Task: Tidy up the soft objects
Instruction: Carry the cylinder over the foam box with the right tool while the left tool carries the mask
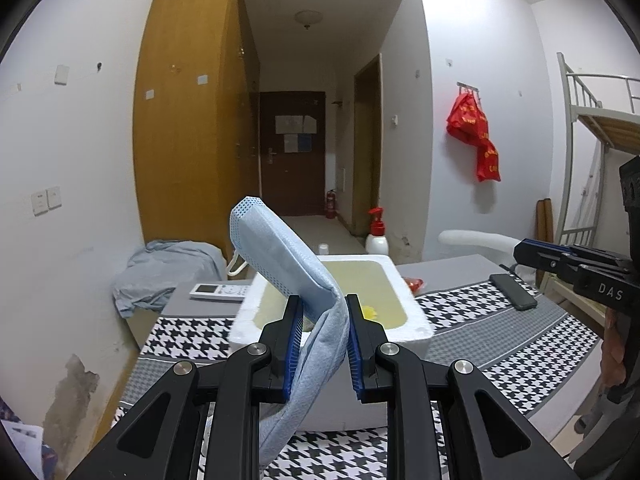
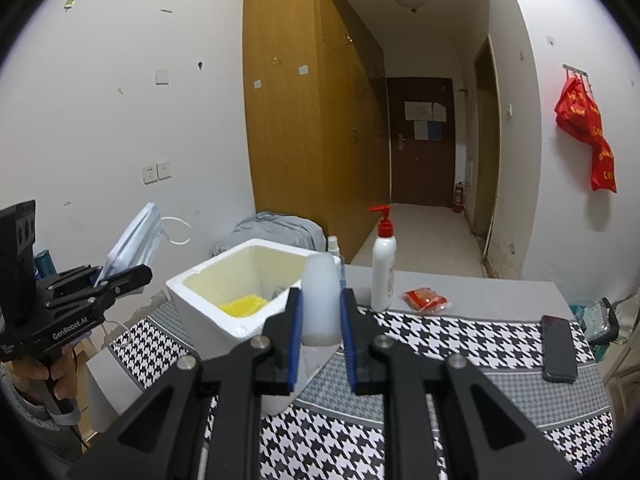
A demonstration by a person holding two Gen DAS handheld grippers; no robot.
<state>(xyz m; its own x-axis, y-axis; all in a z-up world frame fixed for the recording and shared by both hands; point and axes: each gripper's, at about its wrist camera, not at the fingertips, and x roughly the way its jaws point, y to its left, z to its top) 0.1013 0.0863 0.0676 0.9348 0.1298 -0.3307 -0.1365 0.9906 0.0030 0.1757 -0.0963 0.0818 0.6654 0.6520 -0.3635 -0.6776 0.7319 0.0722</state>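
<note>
My left gripper (image 1: 322, 344) has its jaws nearly closed on a folded blue face mask (image 1: 280, 256), pinching it near the fold so one half stands up and the other hangs down below the pads. My right gripper (image 2: 320, 344) is nearly closed as well, clamped on a small translucent white bottle (image 2: 320, 300) held upright. Both sit just in front of the white foam box (image 2: 208, 300), which is open at the top with a yellow thing (image 2: 242, 305) at the bottom.

I judge the step to be dropping these into the box. For the mask, I'd carry it over the middle of the opening before letting go, since the dangling half and the ear loop (image 2: 178, 230) could snag on the foam rim. The bottle I'd lower past the near wall, then release.

The box stands on a houndstooth cloth (image 2: 440, 344). To the right are a pump bottle (image 2: 383, 264), a red packet (image 2: 426, 300) and a dark phone (image 2: 559, 350), all well apart from the box, so the approach over its top is open. The two grippers are close together, so I'd go one at a time
</note>
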